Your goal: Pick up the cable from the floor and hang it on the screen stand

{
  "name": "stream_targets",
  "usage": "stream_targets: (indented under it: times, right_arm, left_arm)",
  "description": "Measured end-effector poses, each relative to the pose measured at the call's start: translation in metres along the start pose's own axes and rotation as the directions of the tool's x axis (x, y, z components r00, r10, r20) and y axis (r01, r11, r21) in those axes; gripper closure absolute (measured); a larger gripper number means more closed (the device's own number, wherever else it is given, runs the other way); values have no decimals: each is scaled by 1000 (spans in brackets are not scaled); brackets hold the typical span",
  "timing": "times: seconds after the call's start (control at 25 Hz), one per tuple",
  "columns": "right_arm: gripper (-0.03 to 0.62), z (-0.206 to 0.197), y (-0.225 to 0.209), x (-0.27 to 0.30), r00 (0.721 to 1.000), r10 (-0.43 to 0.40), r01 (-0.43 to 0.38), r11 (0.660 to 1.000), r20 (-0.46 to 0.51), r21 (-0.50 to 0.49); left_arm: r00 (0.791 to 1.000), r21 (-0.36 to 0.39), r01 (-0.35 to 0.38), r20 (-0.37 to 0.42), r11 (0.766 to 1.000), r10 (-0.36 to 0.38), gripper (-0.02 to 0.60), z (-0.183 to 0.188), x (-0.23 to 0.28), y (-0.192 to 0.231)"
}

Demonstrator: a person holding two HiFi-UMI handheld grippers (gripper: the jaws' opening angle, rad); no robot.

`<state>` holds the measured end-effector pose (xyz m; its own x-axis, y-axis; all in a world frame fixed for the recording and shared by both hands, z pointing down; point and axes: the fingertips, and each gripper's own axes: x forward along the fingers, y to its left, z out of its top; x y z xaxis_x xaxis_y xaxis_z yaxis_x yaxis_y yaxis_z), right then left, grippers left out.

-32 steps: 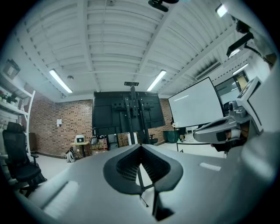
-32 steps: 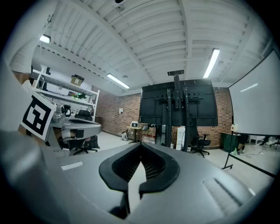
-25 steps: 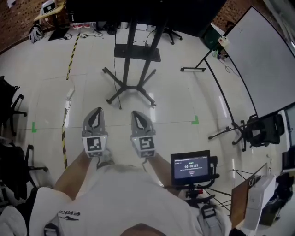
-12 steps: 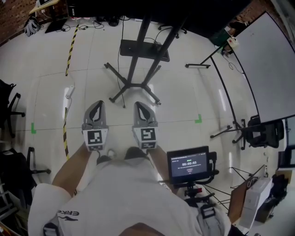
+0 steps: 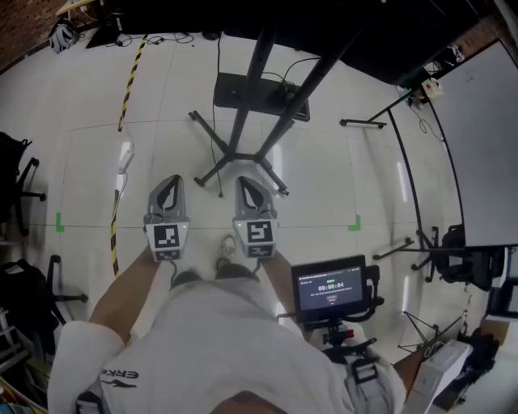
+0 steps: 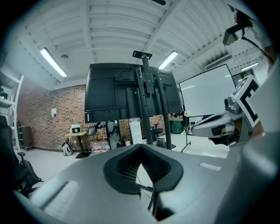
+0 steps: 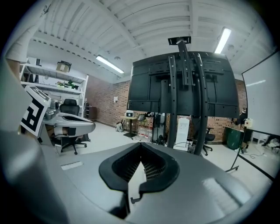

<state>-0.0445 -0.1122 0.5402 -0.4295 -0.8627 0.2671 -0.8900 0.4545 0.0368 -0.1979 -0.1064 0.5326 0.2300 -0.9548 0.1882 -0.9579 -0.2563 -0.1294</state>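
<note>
The screen stand (image 5: 243, 145) has black crossed legs on the pale floor, and its pole rises toward the dark screen (image 5: 324, 24) at the top of the head view. A thin black cable (image 5: 214, 121) runs down the floor past the left legs and ends near my grippers. My left gripper (image 5: 169, 184) and right gripper (image 5: 246, 184) are held side by side just short of the legs, both shut and empty. In the left gripper view, the left gripper (image 6: 141, 146) points at the stand (image 6: 151, 109). The right gripper (image 7: 141, 145) faces the screen's back (image 7: 183, 87).
A yellow-black tape stripe (image 5: 125, 85) and a white block (image 5: 125, 155) lie on the floor at the left. Office chairs (image 5: 16, 174) stand at the far left. A whiteboard (image 5: 486, 137) on tripod legs (image 5: 413, 242) stands to the right. A small monitor (image 5: 332, 289) is mounted near my waist.
I have walked toward the stand, so its legs now lie much nearer both grippers. Both grippers moved forward together and stayed shut.
</note>
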Motion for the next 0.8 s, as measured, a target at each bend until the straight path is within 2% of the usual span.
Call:
stream_targets:
  times: [0.16,0.32,0.8]
  right_arm:
    - [580,-2,-27,38,999,50,-49,997,-20,58]
    - [580,-35,-57,74,996,52,-52,999,-75,0]
    - [580,-147,-71,161,963,74,-69,997,-260,28]
  left_arm:
    - [1000,14,-17,-25,1000,18,580,-6,46,-6]
    - [997,27,-25,-74,999,27,580,-23,83,-6]
    - [976,10,25,-215,1000,-22,580,-132,169,4]
